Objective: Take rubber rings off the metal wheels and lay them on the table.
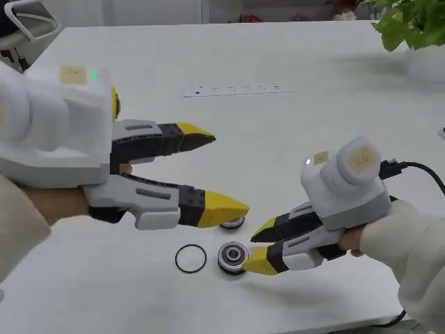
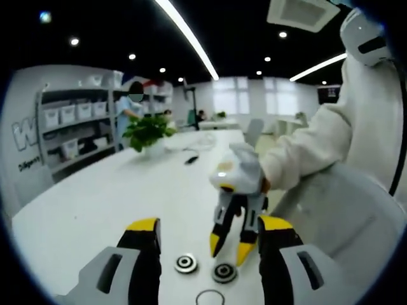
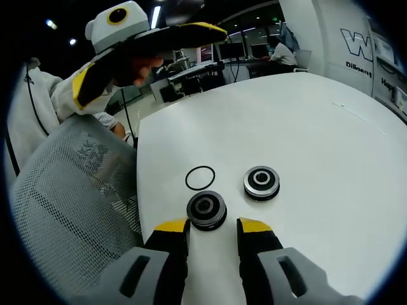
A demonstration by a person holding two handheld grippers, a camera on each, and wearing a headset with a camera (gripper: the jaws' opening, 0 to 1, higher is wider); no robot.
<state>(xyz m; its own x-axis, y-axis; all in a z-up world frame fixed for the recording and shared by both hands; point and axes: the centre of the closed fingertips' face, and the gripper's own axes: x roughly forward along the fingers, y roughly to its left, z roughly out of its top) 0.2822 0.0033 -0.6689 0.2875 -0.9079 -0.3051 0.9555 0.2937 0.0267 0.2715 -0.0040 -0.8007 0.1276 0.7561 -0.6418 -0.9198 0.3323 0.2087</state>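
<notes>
Black rubber: one loose ring (image 1: 190, 257) lies on the white desk (image 1: 292, 125), lower centre of the head view. Just right of it, the right claw (image 1: 252, 249), jaws apart, noses at the nearer wheel (image 1: 233, 255). The left claw (image 1: 224, 172) hovers above the farther wheel (image 1: 233, 223), also spread. Nothing pins the nearer wheel, so a pinch could skid it away or slip off its thin rubber.

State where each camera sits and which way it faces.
Head view: on the headset, looking down at the table; left gripper, right gripper, sleeves show.
Left gripper view: on left gripper, faces right gripper and person's torso; own fingers below.
Right gripper view: on right gripper, faces wheels and left gripper; own fingers below.
All share two wheels and the ring.
</notes>
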